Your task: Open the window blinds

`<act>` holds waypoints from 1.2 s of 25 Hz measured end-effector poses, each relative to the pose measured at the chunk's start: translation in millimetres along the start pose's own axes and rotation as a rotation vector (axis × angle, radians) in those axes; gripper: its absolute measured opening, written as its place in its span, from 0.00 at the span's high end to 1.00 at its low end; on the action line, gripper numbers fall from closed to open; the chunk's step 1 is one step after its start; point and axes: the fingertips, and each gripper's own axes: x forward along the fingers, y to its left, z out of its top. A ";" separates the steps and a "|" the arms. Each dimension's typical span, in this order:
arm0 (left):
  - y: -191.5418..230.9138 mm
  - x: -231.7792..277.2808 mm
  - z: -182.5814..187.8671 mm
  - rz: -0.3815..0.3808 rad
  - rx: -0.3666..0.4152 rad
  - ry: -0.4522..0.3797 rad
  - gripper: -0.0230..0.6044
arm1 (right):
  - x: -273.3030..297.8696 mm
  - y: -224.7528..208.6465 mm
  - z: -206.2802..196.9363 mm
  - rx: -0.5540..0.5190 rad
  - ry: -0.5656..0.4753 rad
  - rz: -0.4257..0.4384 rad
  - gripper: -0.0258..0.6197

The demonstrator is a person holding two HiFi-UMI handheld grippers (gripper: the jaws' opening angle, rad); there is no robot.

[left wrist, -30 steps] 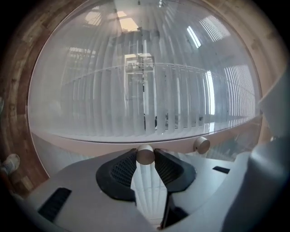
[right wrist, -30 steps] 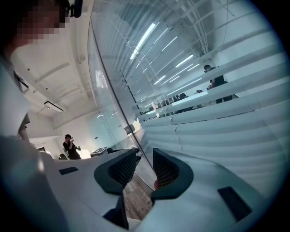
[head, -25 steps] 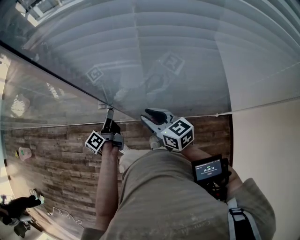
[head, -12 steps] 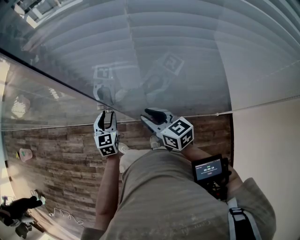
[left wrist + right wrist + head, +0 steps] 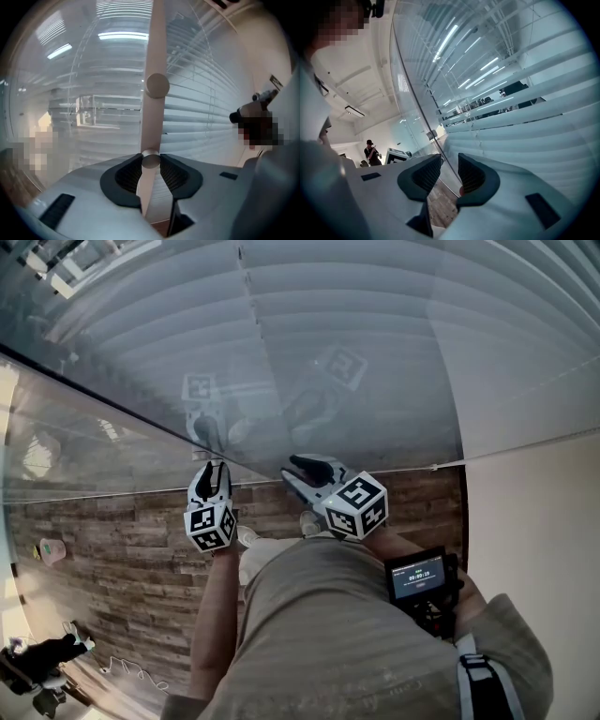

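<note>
White slatted blinds (image 5: 356, 343) hang behind a glass pane ahead of me; they also fill the left gripper view (image 5: 211, 117) and the right gripper view (image 5: 534, 126). A pale wand (image 5: 154, 61) hangs straight down in front of the blinds. My left gripper (image 5: 211, 474) (image 5: 151, 161) has just been closing, and its pads now press on the wand's lower part from both sides. My right gripper (image 5: 302, 468) (image 5: 449, 164) is held just to the right of it near the glass, open, with nothing between its pads.
A second glass pane (image 5: 94, 437) slants off to the left. Wooden floor (image 5: 112, 559) lies below and a beige wall (image 5: 534, 521) stands at the right. A small screen device (image 5: 417, 577) hangs at the person's waist. Another person (image 5: 370, 150) stands far off.
The left gripper has rolled round from edge-on to face-on, and its jaws have narrowed onto the wand. The right gripper has stayed where it was.
</note>
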 end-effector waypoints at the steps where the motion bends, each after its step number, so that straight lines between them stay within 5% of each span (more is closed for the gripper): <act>1: 0.2 0.0 -0.6 -0.011 -0.042 -0.003 0.75 | -0.2 -0.1 -0.2 0.000 0.000 0.001 0.79; 6: 2.3 0.5 -3.1 -0.074 -0.271 -0.033 0.75 | -0.6 -0.2 -1.8 0.002 0.000 0.003 0.79; 20: 7.6 3.0 -3.5 -0.194 -0.686 -0.092 0.75 | -0.6 -1.1 -3.4 0.002 0.004 -0.002 0.79; 30: -2.2 3.3 -9.9 -0.269 -0.838 -0.118 0.75 | -3.7 -1.4 -13.4 0.005 0.006 0.006 0.79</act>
